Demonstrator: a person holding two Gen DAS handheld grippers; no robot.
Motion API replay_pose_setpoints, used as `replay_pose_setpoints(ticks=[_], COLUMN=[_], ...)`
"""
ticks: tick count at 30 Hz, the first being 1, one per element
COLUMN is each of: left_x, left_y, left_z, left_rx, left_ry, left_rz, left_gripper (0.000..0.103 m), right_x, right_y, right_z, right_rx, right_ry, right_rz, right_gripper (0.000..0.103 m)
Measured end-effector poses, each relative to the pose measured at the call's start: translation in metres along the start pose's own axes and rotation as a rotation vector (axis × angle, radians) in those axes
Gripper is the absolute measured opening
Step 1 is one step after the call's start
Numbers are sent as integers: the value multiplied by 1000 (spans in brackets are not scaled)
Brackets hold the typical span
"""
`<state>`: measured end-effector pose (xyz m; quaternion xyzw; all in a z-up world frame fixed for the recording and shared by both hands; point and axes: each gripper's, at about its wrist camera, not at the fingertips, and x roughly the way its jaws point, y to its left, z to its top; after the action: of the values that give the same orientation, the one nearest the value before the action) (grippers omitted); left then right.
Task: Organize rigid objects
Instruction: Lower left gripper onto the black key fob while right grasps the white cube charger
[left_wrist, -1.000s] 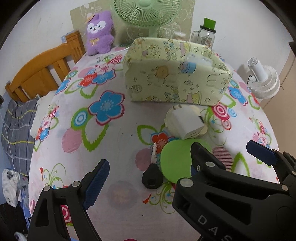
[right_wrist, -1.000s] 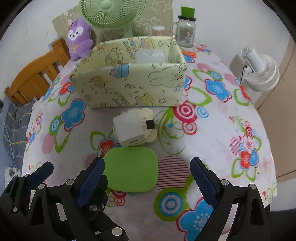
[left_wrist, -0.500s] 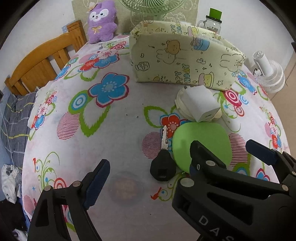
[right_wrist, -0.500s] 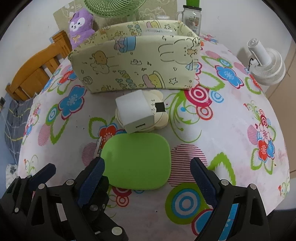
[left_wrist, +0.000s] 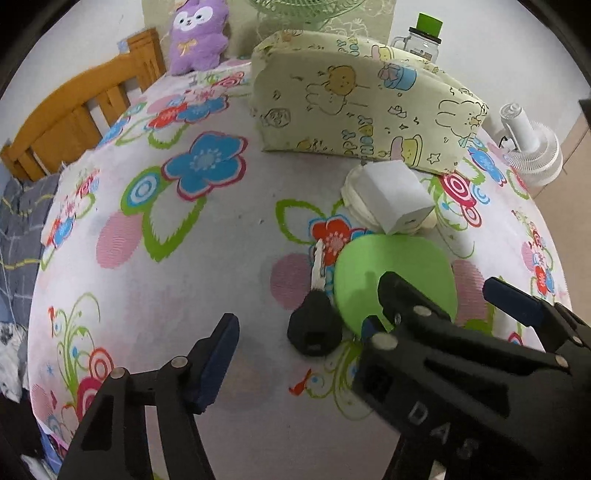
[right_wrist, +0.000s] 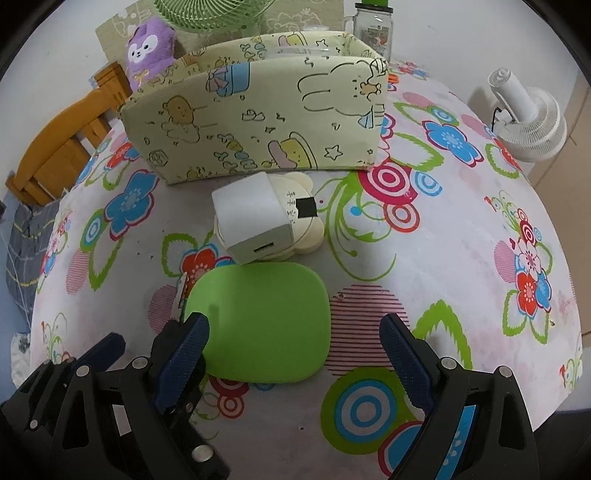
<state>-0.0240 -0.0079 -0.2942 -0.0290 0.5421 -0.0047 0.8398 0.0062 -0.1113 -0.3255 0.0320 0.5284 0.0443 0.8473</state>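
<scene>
A tabletop (right_wrist: 461, 258) in flowered cloth, a white wall behind; one fabric box (right_wrist: 255, 122), one white charger (right_wrist: 251, 218), one green lid (right_wrist: 262, 325), one key (left_wrist: 316, 317), black head nearest, blade pointing away toward the box; left tongs (left_wrist: 299, 332) closing around the key, not touching; right tongs (right_wrist: 291, 336) wide, straddling the lid.

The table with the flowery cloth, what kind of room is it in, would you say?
Most likely a home, perhaps a bedroom or living corner. A purple plush toy sits at the far edge of the floral tablecloth, a wooden bed frame or chair stands beside it, and a white fan is nearby.
</scene>
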Motion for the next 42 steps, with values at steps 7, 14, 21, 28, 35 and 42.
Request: replay_pose_setpoints(ticks=[7,14,21,28,35,42], left_x=[5,11,9,9,11,21], left_y=[2,-2,3,10,11,9], left_z=[-4,8,12,21,39,57], left_rx=[35,53,13,-12,-5,0], left_ry=[-6,-33,-30,-29,-49,-47], left_rz=[24,29,28,24,37,46], left_gripper=[67,66,31,31,31,31], right_x=[9,11,9,14,16,21], right_y=[3,9,11,14,18,22], right_z=[-4,4,17,31,44,57], right_rx=[12,-1,-34,-44,-53,-65], right_ry=[30,20,-15,-23,-41,-51], right_rz=[1,-7,-15,-22,-8,-14], right_gripper=[95,95,95,95,95,95])
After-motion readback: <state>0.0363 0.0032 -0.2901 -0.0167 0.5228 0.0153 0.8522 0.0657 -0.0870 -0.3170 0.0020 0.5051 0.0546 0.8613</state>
